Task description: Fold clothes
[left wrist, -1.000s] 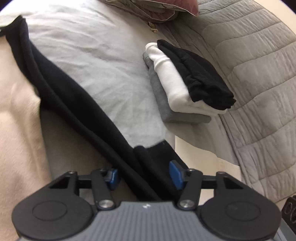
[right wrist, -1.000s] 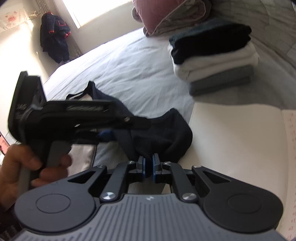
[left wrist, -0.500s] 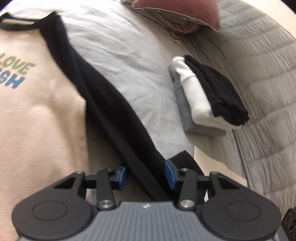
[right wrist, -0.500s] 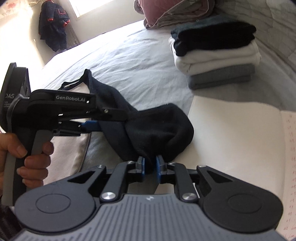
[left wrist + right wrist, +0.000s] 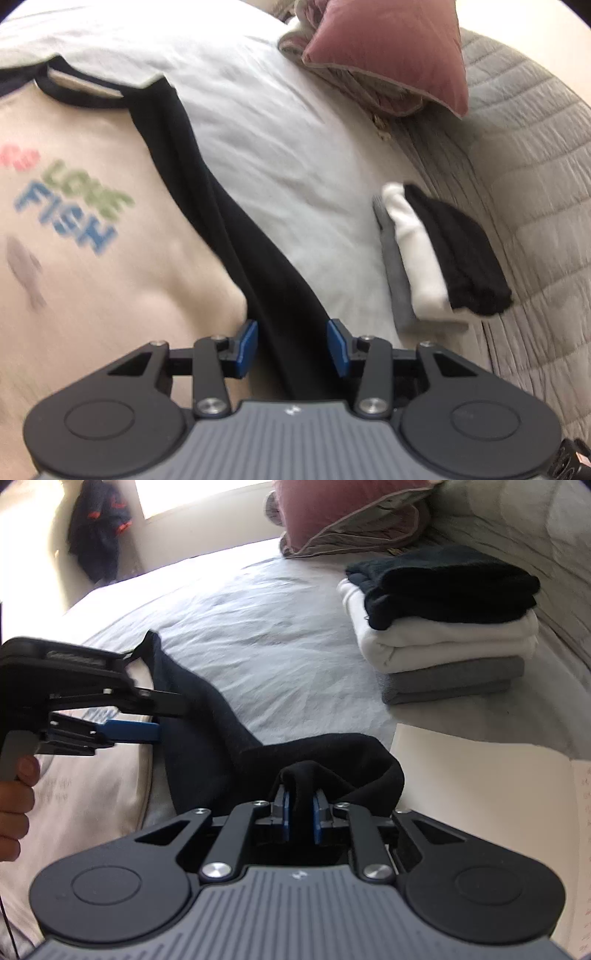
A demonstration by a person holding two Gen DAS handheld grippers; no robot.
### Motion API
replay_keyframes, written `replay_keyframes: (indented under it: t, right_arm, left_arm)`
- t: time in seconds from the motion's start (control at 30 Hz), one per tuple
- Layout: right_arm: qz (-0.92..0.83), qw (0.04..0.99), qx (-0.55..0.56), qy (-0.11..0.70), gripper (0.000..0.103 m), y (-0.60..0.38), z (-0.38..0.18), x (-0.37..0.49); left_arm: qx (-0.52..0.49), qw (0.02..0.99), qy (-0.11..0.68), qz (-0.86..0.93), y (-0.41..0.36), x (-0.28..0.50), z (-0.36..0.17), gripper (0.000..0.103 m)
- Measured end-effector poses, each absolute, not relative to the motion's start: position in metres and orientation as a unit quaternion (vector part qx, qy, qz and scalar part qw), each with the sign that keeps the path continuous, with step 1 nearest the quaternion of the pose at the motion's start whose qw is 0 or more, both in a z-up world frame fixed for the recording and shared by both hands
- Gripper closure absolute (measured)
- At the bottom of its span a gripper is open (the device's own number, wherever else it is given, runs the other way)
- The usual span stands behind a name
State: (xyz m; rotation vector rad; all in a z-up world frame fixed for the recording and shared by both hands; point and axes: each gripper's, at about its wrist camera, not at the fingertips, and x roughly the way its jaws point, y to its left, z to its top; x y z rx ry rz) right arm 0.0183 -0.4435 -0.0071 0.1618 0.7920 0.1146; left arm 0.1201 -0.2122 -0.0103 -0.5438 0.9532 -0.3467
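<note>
A cream shirt [image 5: 92,258] with black sleeves and a coloured "LOVE FISH" print lies flat on the bed. Its black sleeve [image 5: 258,258] runs down between the blue pads of my left gripper [image 5: 291,345], which stands open around it. In the right wrist view the same sleeve [image 5: 207,731] bends across to my right gripper [image 5: 299,812], which is shut on a bunched fold of the sleeve end. My left gripper [image 5: 159,718] shows there from the side, held by a hand [image 5: 14,801], with its fingers above and below the sleeve.
A stack of folded clothes [image 5: 424,258] [image 5: 443,627], grey, white and black, sits on the pale sheet [image 5: 295,129]. A maroon pillow [image 5: 388,48] and a quilted grey blanket [image 5: 517,166] lie behind. A cream board [image 5: 480,794] lies at the right. Dark clothing [image 5: 98,528] hangs by the window.
The left gripper's view has drawn back along the sleeve, so the shirt's print now shows, and its fingers have narrowed. The right gripper has kept hold of the sleeve end, now bunched higher.
</note>
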Motion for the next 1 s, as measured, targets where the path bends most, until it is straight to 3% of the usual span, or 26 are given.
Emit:
replay_keyframes:
  t: [0.2,0.33,0.47,0.6,1.0]
  right_arm:
    - [0.039,0.899,0.23,0.37,0.092,-0.474,0.002,0.02]
    - [0.033,0.871,0.357,0.335,0.092,-0.5,0.011,0.014]
    - [0.029,0.857,0.433,0.278,0.093,-0.513,0.025,0.006]
    - [0.008,0.869,0.445,0.217,0.093,-0.513,0.043,-0.001]
    - [-0.109,0.912,0.387,0.077,0.093,-0.49,0.075,-0.006]
  left_arm:
    - [-0.271,0.834,0.457,-0.152,-0.191,0.142,-0.019,0.062]
    - [-0.28,0.83,0.457,-0.155,-0.186,0.152,-0.023,0.07]
    - [-0.293,0.826,0.454,-0.16,-0.182,0.161,-0.023,0.094]
    - [-0.307,0.827,0.438,-0.176,-0.178,0.168,-0.017,0.1]
    - [-0.31,0.847,0.357,-0.242,-0.202,0.213,0.004,0.101]
